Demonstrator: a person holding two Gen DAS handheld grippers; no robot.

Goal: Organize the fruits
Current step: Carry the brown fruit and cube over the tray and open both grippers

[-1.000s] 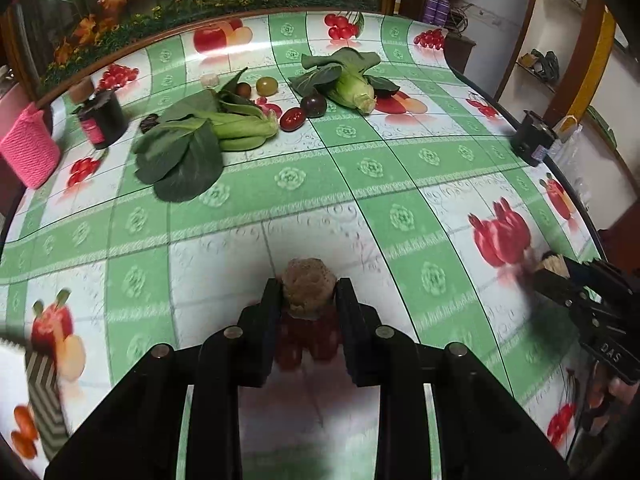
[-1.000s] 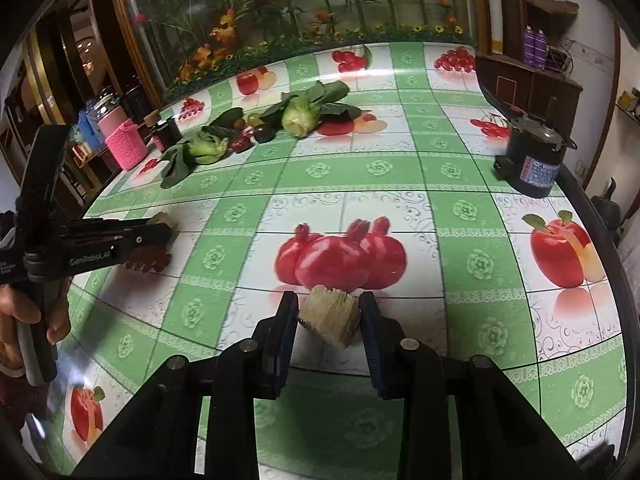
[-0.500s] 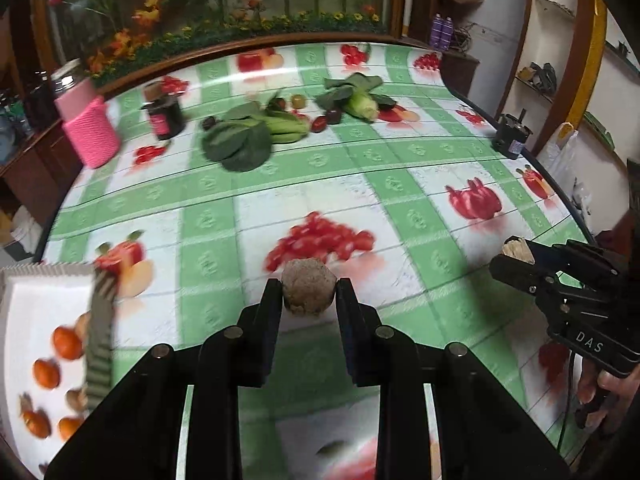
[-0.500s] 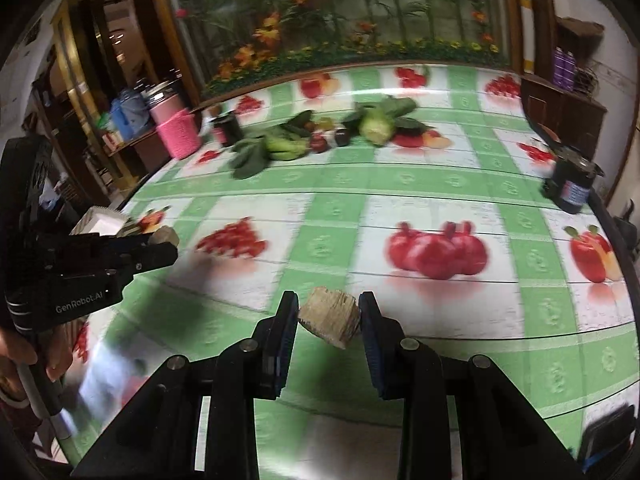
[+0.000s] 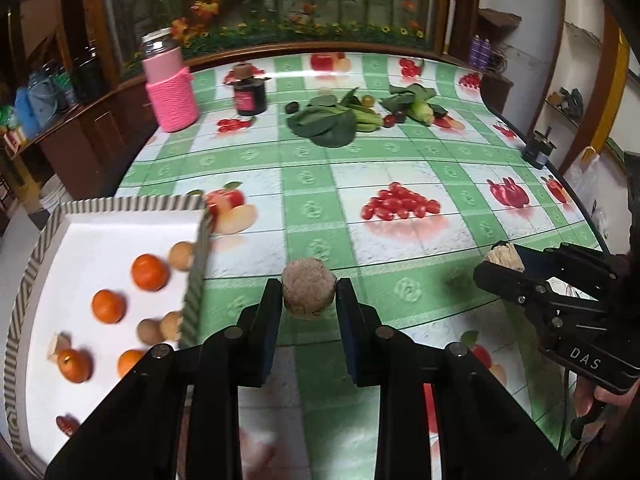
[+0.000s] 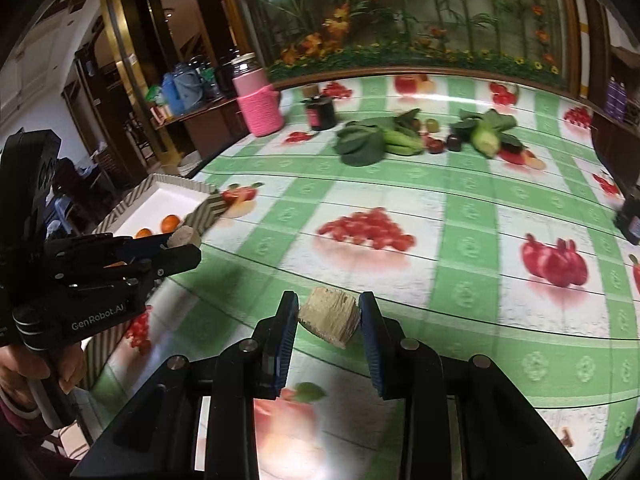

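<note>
Fruits (image 5: 149,272) lie in a white tray (image 5: 100,205) with striped walls at the lower left of the left wrist view. We count some orange ones and some small brown ones there, though the blur makes it hard to say just how many.

Our left gripper (image 5: 309,298) sits at the bottom middle of that view. Its jaws are narrow and pinch a round brown fruit (image 5: 308,291) between them, up off the tablecloth (image 5: 404,176). The tray is just to the left of it.

Our right gripper (image 6: 328,316) sits at the bottom middle of the right wrist view. Its jaws are narrow too, and they squeeze a pale, rough chunk (image 6: 329,315) with flat sides. We cannot tell what kind of food it is.

In the upper middle of both views, leafy greens (image 5: 324,126) and a few small dark fruits (image 6: 454,142) lie far back on the table. A pink jar (image 5: 170,84) and a dark jar (image 5: 250,94) stand at the upper left.
</note>
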